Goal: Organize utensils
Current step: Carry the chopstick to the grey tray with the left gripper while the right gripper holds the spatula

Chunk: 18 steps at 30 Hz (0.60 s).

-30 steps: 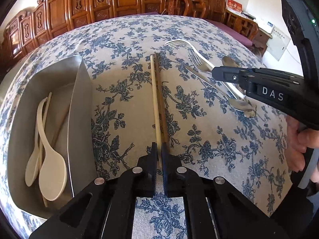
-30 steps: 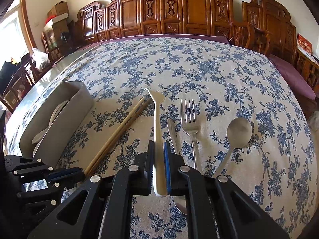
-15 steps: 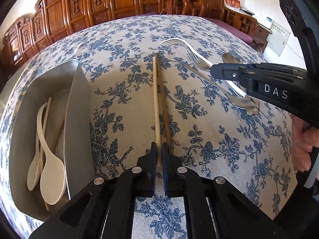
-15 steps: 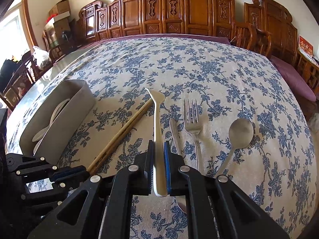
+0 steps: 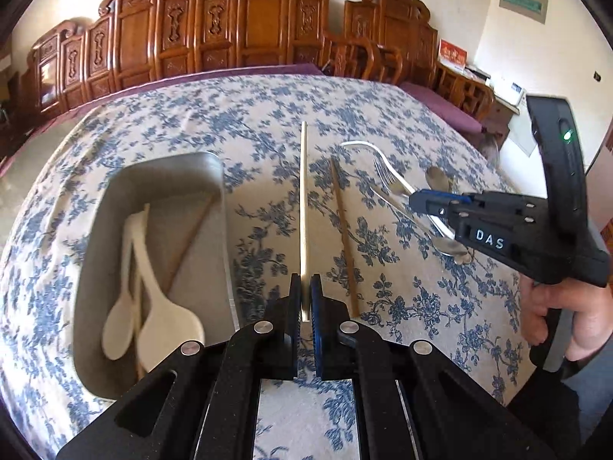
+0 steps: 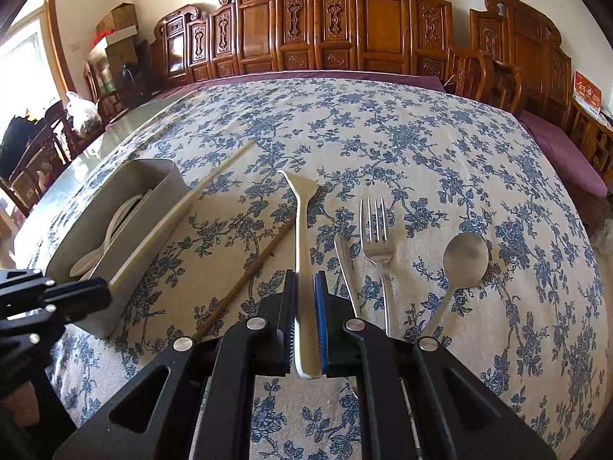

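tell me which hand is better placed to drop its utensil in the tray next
Left. The left gripper is shut on the pale chopstick, right beside the grey tray. The right gripper, shut on the white spoon, sits farther off, with the dark chopstick lying between.

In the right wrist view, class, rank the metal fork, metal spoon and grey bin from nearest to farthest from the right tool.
1. Metal fork, just right of the right tool.
2. Metal spoon, further right.
3. Grey bin, far left.

Blue-flowered cream tablecloth [image 6: 421, 161], grey tray [image 5: 95, 268], cream spoons [image 5: 164, 326], silver fork [image 6: 377, 237], carved reddish-brown chairs [image 6: 345, 27].
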Tool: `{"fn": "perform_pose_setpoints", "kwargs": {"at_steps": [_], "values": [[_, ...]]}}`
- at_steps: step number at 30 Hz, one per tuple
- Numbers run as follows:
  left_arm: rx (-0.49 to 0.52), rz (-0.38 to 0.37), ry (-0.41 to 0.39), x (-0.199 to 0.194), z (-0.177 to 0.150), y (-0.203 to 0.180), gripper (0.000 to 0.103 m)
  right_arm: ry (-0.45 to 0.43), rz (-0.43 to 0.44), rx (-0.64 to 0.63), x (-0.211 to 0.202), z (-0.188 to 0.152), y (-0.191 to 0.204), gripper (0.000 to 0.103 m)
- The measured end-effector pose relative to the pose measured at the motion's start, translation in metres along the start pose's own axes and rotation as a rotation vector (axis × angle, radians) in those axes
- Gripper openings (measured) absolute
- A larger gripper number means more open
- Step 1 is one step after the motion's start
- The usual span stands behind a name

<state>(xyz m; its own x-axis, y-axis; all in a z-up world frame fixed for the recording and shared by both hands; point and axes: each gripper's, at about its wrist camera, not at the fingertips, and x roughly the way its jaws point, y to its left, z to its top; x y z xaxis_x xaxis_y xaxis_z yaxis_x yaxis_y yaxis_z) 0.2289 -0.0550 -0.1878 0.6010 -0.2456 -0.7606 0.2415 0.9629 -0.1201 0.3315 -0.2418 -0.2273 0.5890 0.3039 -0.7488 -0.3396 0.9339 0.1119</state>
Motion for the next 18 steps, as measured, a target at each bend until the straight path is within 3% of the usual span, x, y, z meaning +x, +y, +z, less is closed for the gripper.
{"fn": "perform_pose_setpoints", "kwargs": {"at_steps": [18], "values": [[-0.021,0.067,-0.08,-0.056,-0.01,0.042,0.004,-0.031,0.025,-0.047,-0.02,-0.001,0.039,0.011]]}}
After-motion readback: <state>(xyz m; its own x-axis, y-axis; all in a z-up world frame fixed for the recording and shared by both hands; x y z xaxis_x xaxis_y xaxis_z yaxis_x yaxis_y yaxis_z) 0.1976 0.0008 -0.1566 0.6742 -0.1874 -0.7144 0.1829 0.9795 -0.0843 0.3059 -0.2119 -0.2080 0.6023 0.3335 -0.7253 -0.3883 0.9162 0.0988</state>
